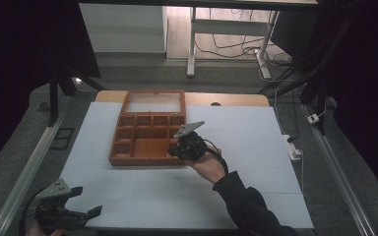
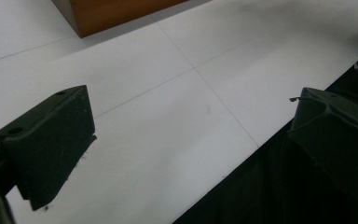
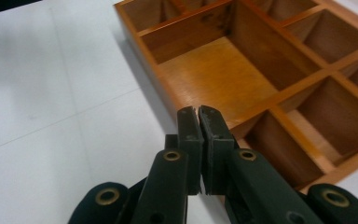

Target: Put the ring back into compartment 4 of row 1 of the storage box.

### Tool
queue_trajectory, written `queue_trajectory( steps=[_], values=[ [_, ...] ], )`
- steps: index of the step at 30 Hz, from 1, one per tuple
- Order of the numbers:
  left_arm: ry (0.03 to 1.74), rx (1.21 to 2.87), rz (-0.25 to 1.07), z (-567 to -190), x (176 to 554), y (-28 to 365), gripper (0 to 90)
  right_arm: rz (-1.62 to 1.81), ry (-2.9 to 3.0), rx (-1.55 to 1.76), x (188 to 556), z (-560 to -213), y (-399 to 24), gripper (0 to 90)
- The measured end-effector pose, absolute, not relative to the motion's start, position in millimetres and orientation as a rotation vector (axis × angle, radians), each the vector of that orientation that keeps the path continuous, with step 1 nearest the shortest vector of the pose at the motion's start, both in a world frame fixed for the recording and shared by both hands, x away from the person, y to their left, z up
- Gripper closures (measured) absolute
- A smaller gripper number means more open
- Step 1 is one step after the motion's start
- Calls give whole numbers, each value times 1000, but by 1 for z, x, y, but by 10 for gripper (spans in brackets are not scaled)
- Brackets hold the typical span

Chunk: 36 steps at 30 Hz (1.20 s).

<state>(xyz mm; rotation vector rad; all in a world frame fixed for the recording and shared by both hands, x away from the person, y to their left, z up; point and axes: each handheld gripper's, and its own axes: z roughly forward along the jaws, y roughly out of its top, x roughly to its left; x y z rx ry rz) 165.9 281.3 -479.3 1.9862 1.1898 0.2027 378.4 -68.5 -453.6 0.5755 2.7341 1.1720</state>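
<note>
my right gripper (image 3: pixel 199 112) hangs at the near right corner of the wooden box (image 1: pixel 147 129), its jaws pressed flat together with nothing between them — closed like that they make one blunt tip, which i judge suits nudging or steadying the box better than picking anything up. from the right gripper view the tip sits just over the front wall, by the large shallow compartment, and i can't tell whether it touches the wood. the box lies open on the white mat (image 1: pixel 256 147), its lid (image 1: pixel 154 102) folded back flat toward the far edge, so every compartment faces up and i can see that those in view hold nothing. it sits square to the mat, a little left of centre, within easy reach of my right arm. my left gripper (image 1: pixel 81 202) waits at the near left corner of the mat, well apart from the box, jaws spread wide and holding nothing — parked there, i think, to leave the working hand room while staying ready to take hold of something.
</note>
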Motion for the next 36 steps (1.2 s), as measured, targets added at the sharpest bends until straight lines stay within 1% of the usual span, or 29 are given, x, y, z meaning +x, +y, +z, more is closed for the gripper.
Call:
queue_trajectory(
  steps=[15,36],
  values=[
    [1189,1985,200,-479,166,282,0,1171,2674,645,409,-448,-75,883],
    [1194,1984,198,-479,166,282,0,1164,2596,754,450,-454,-72,883]
  ],
)
